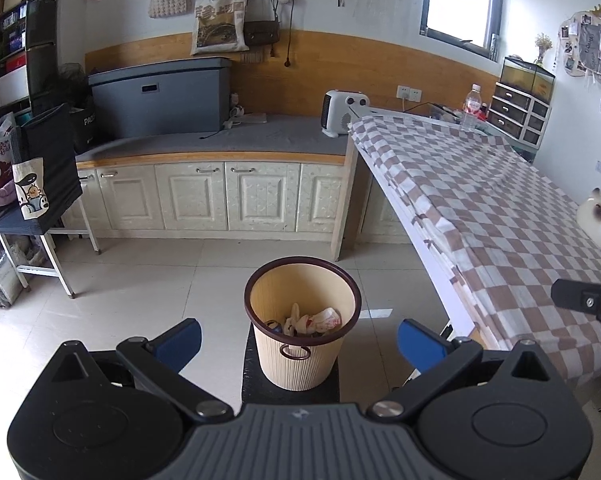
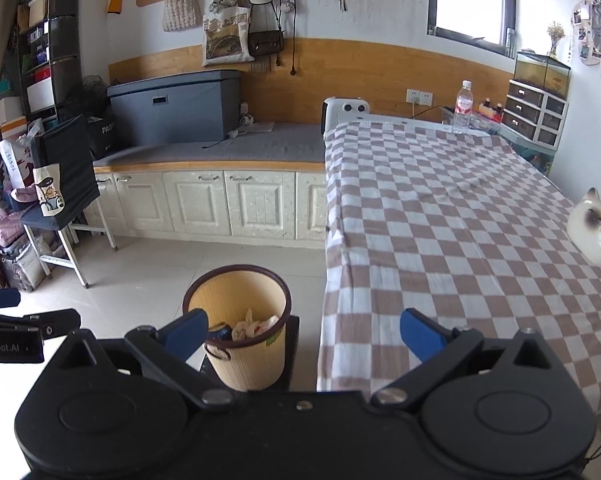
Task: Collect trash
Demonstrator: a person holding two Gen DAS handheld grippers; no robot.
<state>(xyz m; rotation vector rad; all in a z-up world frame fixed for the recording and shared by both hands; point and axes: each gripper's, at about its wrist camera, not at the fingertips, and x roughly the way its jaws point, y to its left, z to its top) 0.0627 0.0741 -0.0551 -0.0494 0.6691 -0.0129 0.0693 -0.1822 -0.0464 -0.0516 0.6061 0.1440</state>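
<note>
A beige ribbed waste bin [image 1: 302,354] with a dark brown rim stands on a black stool by the table's near corner. Crumpled white wrappers and plastic [image 1: 312,321] lie inside it. My left gripper [image 1: 299,338] is open and empty, its blue fingers either side of the bin, held above it. In the right wrist view the bin [image 2: 242,356] sits low left with the trash [image 2: 252,326] inside. My right gripper [image 2: 304,334] is open and empty, over the table's near left edge. The right gripper's finger also shows in the left wrist view [image 1: 584,300].
A table with a brown-and-white checked cloth [image 2: 440,216] fills the right. On it stand a water bottle [image 2: 463,106] far back and a cat figurine [image 2: 594,232] at the right edge. A white heater [image 1: 343,112] sits on the grey counter. A stool with bags [image 1: 40,184] stands left.
</note>
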